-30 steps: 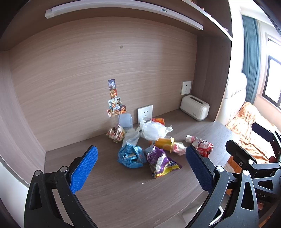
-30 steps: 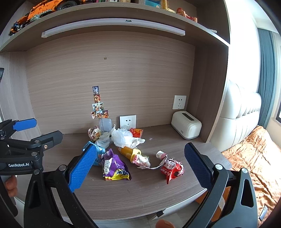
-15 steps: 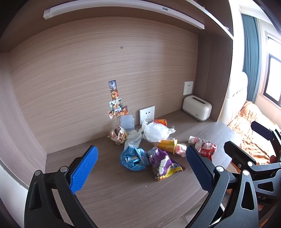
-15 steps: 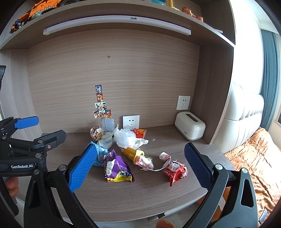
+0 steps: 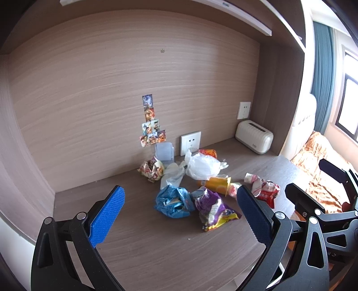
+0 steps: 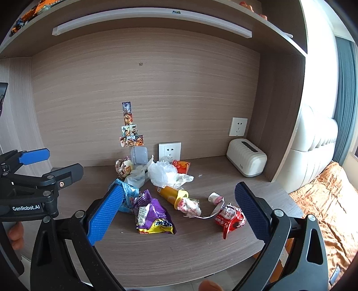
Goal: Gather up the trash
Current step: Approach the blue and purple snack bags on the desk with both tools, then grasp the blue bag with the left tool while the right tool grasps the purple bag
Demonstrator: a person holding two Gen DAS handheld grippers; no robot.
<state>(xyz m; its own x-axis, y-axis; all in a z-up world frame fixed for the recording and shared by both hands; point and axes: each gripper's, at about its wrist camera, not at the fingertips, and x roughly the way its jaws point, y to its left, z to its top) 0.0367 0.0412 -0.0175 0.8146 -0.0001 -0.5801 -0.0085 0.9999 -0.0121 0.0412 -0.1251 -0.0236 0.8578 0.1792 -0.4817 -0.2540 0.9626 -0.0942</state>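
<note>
A: How do the jaws stand?

B: Both spread wide, holding nothing. The left gripper (image 5: pixel 179 215) hangs above the tabletop (image 5: pixel 156 250), its blue pads framing the trash without touching any. The right gripper (image 6: pixel 179 212) is the same, wide apart and empty over the pile.

A: Where is the trash?

B: Clustered mid-tabletop, toward the back wall. A blue wrapper (image 6: pixel 128 193) lies just beside a purple and yellow bag (image 6: pixel 152 216); behind them an orange cup (image 6: pixel 171 194) on its side touches a pink and white wrapper (image 6: pixel 190 206). A red wrapper (image 6: pixel 230 219) lies apart to the right, nearest the front edge. A white plastic bag (image 6: pixel 163 173), a crumpled patterned wrapper (image 6: pixel 123 166) and a small clear box (image 6: pixel 139 154) sit near the wall socket (image 6: pixel 169 150).

A: Room to move?

B: Bare tabletop left of the pile and in front of it. A white toaster-shaped box (image 6: pixel 246 160) stands well apart in the right corner by the side panel. The front edge runs just under both grippers, and a shelf (image 6: pixel 156 13) hangs overhead.

A: Any change since a second ago?

B: The pile lies as it did. The left camera has tipped down slightly, so the shelf light bar has almost left its view, while both jaws keep the same wide spread
</note>
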